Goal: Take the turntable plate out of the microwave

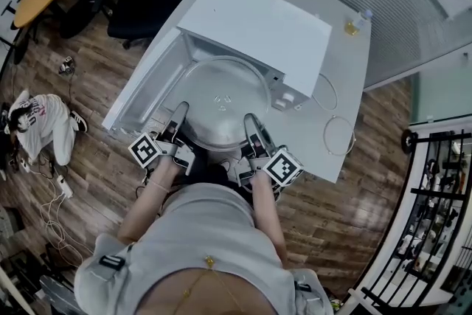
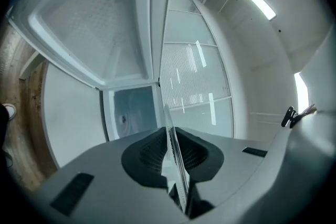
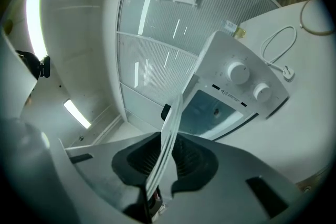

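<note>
The microwave (image 1: 258, 26) sits on the white worktop (image 1: 346, 85), its door (image 1: 140, 96) swung open to the left. The left gripper (image 1: 179, 111) has its fingers (image 2: 147, 155) clenched on the near left rim of the glass turntable plate (image 1: 221, 103), which hangs roughly level just in front of the open cavity. The right gripper (image 1: 251, 119) grasps the near right rim. A small bottle (image 1: 358, 22) stands at the worktop's far right.

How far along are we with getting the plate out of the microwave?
Done: the microwave door is open and the glass plate is lifted off its hub. In hand: the left gripper and right gripper each clamp its near rim, holding it at the opening. Left: draw it clear and set it on the table.
</note>
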